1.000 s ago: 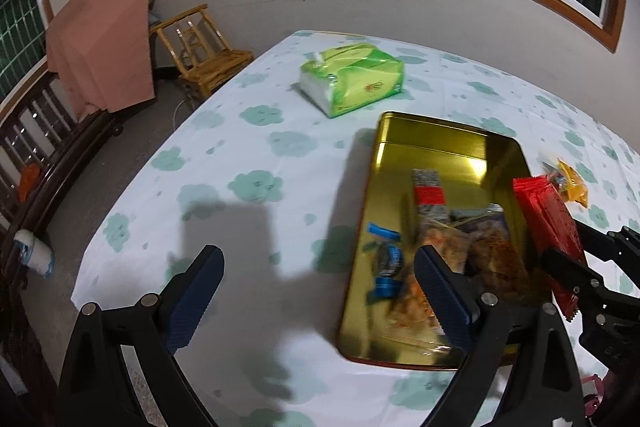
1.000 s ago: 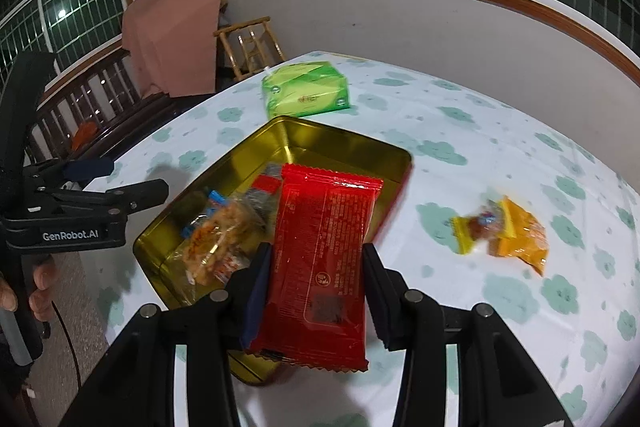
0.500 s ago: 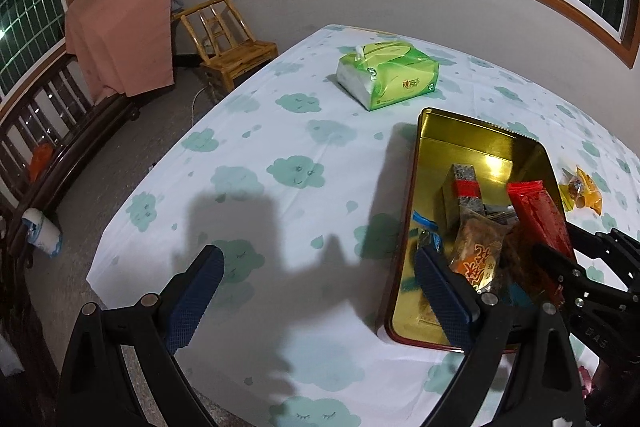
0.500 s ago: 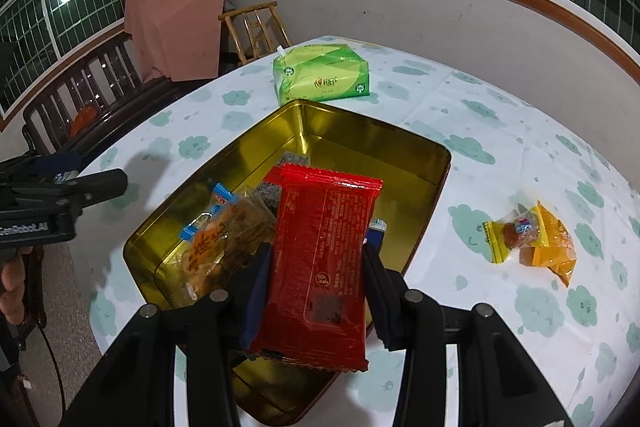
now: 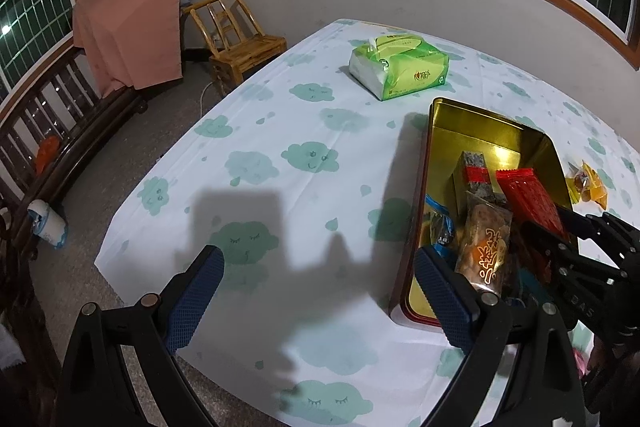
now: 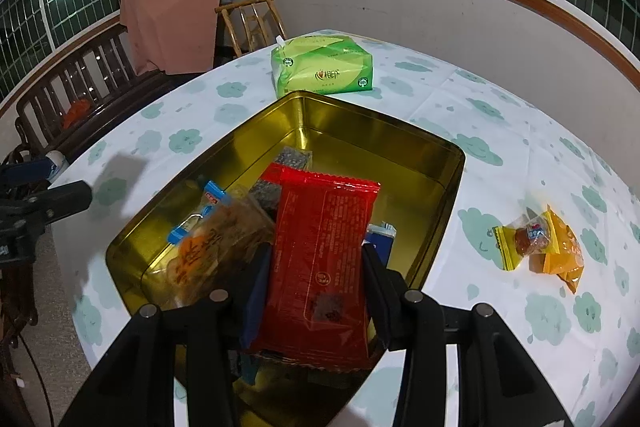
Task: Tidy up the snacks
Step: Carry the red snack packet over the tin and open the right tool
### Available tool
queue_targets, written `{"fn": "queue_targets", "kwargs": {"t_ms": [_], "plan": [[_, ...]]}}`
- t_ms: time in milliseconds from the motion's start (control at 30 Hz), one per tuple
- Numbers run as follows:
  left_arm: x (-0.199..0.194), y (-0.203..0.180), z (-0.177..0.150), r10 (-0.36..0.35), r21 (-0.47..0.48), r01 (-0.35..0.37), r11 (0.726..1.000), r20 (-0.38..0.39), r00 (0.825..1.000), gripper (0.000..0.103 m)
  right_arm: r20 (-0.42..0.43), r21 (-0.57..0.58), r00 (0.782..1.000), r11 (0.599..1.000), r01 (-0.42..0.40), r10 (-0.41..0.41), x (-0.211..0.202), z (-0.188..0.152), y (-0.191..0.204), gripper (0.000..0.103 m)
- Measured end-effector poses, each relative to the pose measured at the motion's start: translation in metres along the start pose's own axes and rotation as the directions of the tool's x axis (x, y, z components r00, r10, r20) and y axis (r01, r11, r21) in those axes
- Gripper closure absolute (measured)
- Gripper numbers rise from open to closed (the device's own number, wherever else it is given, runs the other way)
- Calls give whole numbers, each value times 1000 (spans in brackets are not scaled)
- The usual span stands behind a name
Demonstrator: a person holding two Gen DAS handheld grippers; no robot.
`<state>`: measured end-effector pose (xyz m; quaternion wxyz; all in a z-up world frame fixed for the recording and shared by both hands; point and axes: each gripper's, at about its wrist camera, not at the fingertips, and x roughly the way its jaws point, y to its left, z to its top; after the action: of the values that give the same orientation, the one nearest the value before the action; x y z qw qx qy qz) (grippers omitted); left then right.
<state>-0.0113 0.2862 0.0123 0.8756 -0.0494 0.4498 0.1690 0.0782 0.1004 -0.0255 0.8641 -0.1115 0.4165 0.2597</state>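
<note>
Now that my right claw (image 6: pixel 316 263), pinching the red snack packet (image 6: pixel 320 251), has sunk over the gold tin (image 6: pixel 436 155) at centre frame, releasing comes next; my left claw (image 5: pixel 316 291) stays spread, empty.

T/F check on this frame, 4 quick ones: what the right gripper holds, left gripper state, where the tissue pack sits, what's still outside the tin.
1. The right gripper is shut on the red packet. True.
2. The left gripper holds a snack. False: open, nothing between its fingers.
3. The green tissue pack lies inside the gold tin. False: it sits on the tablecloth beyond the tin.
4. Yellow-wrapped snacks lie on the tablecloth outside the tin. True.
</note>
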Motion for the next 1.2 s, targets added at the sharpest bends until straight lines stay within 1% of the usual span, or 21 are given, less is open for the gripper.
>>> {"fn": "queue_targets", "kwargs": {"t_ms": [200,300,333,567,633,667,733,900,1067,1200], "plan": [[1,-3,-2,-3,7,3,1000,-5,1000,8,-12,-26,1000,1000,4,-5,3,0,1,58],[1,-4,-3,-7,9,7,1000,-8,1000,8,-13,-16,1000,1000,-2,2,4,0,0,57],[1,-4,-3,-6,9,6,1000,-9,1000,8,-14,-14,1000,1000,-4,4,4,0,0,56],[1,-7,-3,-10,11,10,1000,-8,1000,8,-12,-8,1000,1000,-3,3,3,0,0,55],[0,-10,-3,-11,14,11,1000,-6,1000,8,-9,-7,1000,1000,-11,11,1,0,0,53],[-1,-12,-2,-12,16,12,1000,-5,1000,8,-8,-6,1000,1000,-17,17,0,1,0,52],[-1,-15,-1,-15,19,15,1000,-4,1000,8,1,-8,1000,1000,-30,30,-4,1,0,47],[-4,-25,4,-30,32,29,999,4,1000,8,39,-11,998,999,-49,49,-20,3,-1,46],[-6,-43,9,-50,52,50,997,11,999,8,82,13,996,999,-33,32,-41,1,-20,46],[-6,-63,12,-73,82,72,994,14,997,8,89,60,996,998,24,-30,-51,-8,-56,46]]}}
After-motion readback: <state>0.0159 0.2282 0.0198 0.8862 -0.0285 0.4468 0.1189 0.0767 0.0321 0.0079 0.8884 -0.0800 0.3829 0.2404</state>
